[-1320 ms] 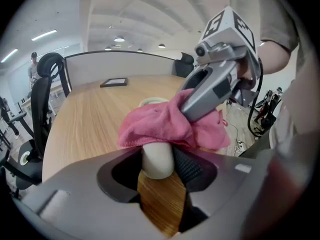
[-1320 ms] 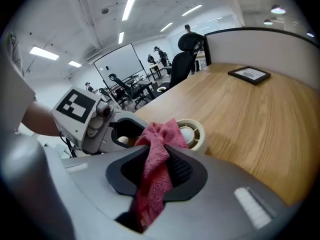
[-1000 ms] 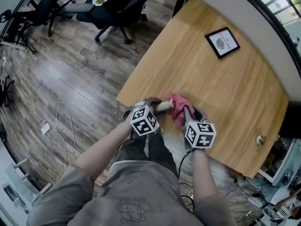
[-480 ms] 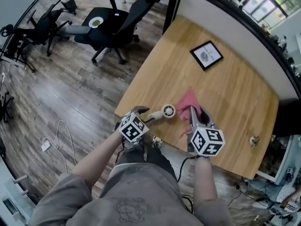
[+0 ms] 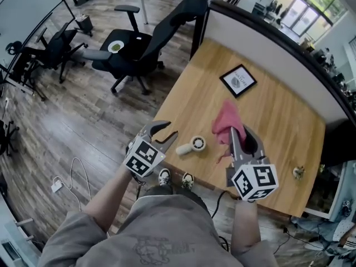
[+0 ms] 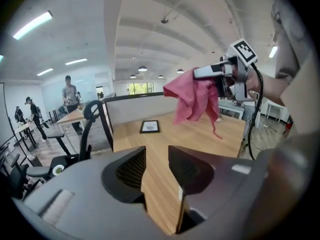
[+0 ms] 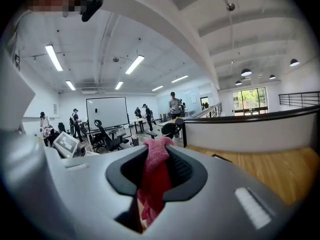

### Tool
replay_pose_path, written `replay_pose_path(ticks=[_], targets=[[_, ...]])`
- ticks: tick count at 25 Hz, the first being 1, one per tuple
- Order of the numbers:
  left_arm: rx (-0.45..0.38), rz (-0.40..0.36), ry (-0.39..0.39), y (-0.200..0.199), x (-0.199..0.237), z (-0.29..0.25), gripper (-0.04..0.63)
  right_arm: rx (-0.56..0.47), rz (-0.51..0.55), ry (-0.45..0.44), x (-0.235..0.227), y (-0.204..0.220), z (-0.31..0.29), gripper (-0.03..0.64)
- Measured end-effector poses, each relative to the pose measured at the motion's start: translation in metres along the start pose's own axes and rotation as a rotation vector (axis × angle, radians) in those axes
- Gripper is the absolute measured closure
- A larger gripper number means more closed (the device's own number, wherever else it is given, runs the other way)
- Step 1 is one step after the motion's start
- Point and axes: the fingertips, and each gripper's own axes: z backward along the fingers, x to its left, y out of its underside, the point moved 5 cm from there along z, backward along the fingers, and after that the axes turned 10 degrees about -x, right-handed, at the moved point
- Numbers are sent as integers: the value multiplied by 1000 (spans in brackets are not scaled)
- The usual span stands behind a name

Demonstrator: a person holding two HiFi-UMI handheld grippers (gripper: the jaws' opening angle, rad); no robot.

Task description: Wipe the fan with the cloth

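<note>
A small cream hand-held fan (image 5: 192, 145) lies on the wooden table (image 5: 278, 121) near its front edge. My left gripper (image 5: 168, 132) hangs just left of the fan, apart from it. Its jaws are closing and nothing is between them; the left gripper view (image 6: 156, 169) shows only table there. My right gripper (image 5: 239, 133) is raised above the table, right of the fan, shut on a pink cloth (image 5: 227, 122). That cloth (image 6: 192, 96) dangles from the right gripper (image 6: 212, 74) in the left gripper view. In the right gripper view the cloth (image 7: 156, 156) is pinched between the jaws (image 7: 156, 173).
A framed picture (image 5: 238, 80) lies at the table's far side and a small object (image 5: 298, 173) near its right edge. A dark partition (image 5: 261, 26) runs behind the table. Office chairs (image 5: 139, 49) stand on the floor to the left. People stand far off.
Both grippers have risen from the table. The left one no longer has the fan, which now lies on the table. The right gripper has lifted the cloth with it.
</note>
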Motion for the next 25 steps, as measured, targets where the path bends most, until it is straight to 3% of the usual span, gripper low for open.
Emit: replay_pose_path(ticks=[9,13,19,25], targets=[[-305,-53,-85,-120,8,50,538,-162,50,-29,24,-68,24,541],[-395,-24,-118,-148,5,75,578,-201,76,-38,35,-86,38,541],[-403,-8,-126,-156,-2,96,594,-196,127,-89,50,-90,54,541],[-349,-9,-113,-130,-15,93,594,-89,86,-108,55,-54,59,541]])
